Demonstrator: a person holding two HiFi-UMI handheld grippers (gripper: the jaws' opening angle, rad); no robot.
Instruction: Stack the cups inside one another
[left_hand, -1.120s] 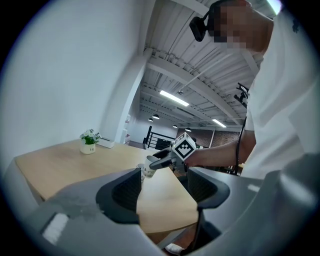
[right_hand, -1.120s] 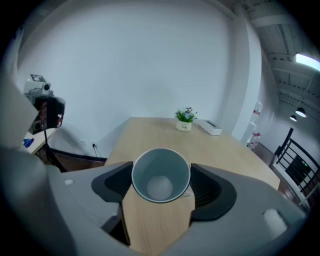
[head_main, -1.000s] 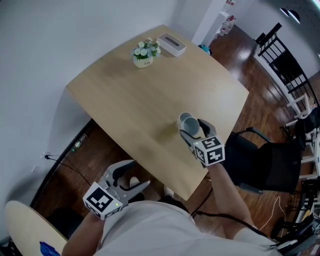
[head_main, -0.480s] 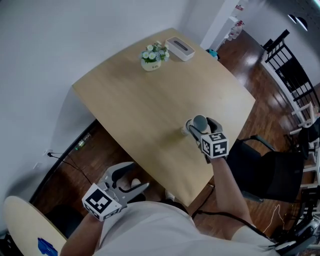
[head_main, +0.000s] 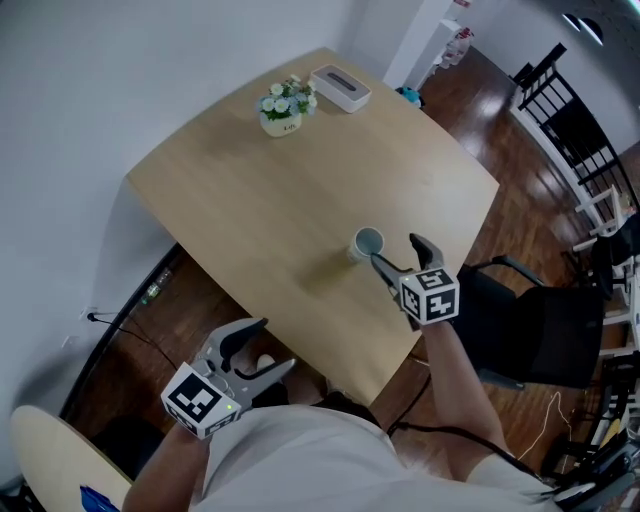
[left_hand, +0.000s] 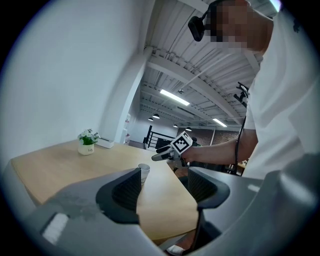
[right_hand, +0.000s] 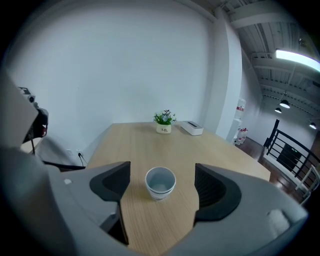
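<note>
Your right gripper (head_main: 396, 252) has just let go. Half a second ago its jaws were closed around the cup (head_main: 367, 243); now they stand wide apart and hold nothing. The cup sits upright on the desk (head_main: 250, 200), just ahead of the jaws and centred on the gap between them, touching neither one. In the right gripper view its wall shows a second rim line just below the top edge. That suggests one cup already seated inside another, though you cannot be sure from here. If so, the stacking looks done, and this release is the set-down that ends it. No other loose cup shows in any view. Your left gripper (head_main: 272, 345) hangs low off the near edge of the desk, its jaws also spread with nothing between them and the cup well ahead of them. From here you mainly need to draw the right jaws straight back so they don't clip the cup.
</note>
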